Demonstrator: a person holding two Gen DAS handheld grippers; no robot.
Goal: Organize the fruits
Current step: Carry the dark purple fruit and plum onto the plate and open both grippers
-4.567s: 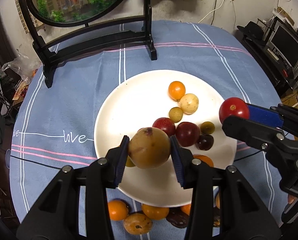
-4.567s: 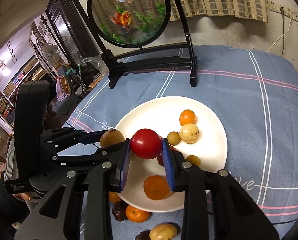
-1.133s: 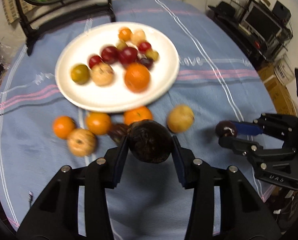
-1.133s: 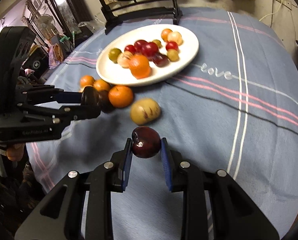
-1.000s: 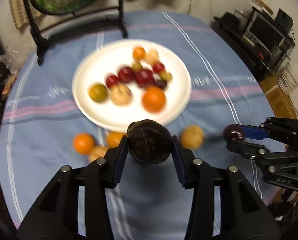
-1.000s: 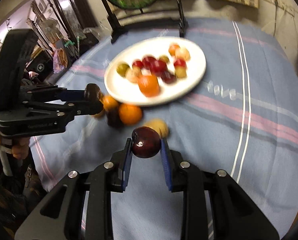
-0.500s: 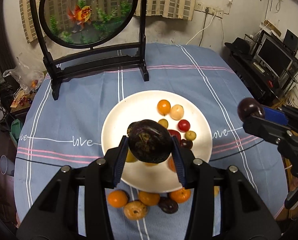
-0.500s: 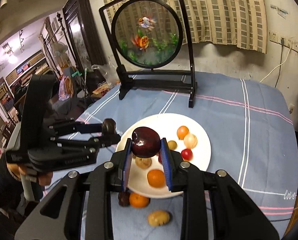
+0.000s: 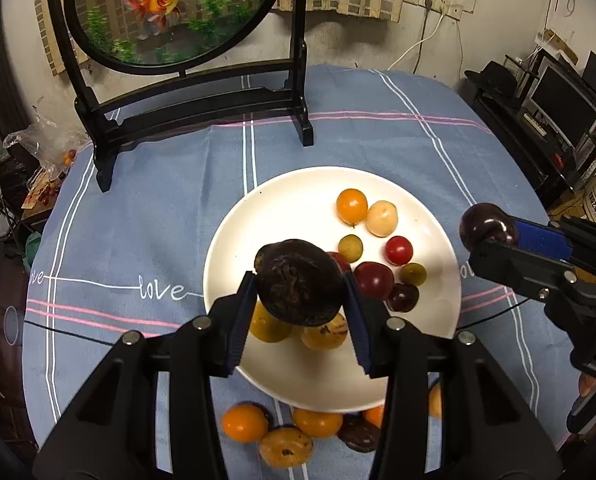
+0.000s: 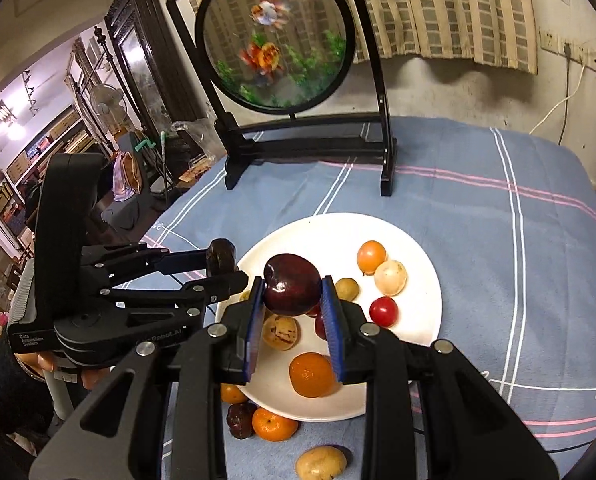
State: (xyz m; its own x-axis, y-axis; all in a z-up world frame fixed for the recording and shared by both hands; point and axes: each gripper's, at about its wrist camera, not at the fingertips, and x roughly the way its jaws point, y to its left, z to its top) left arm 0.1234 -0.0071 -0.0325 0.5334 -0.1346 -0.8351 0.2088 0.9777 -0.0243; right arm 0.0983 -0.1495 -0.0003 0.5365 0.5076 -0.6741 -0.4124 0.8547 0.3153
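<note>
A white plate on the blue tablecloth holds several small fruits: orange, pale, red, green and dark ones. My left gripper is shut on a dark wrinkled passion fruit and holds it above the plate's near left part. My right gripper is shut on a dark red plum and holds it above the plate; it shows in the left wrist view at the plate's right edge. Several fruits lie on the cloth by the plate's near rim, among them oranges and a yellow-brown fruit.
A round fish-picture screen on a black stand stands behind the plate. The cloth shows to the right of the plate. Shelves with electronics stand off the table's right edge, clutter at the left.
Both grippers have come from the near cloth to over the plate with a passion fruit and a plum. The large tan fruit and red tomato held earlier now lie on the plate.
</note>
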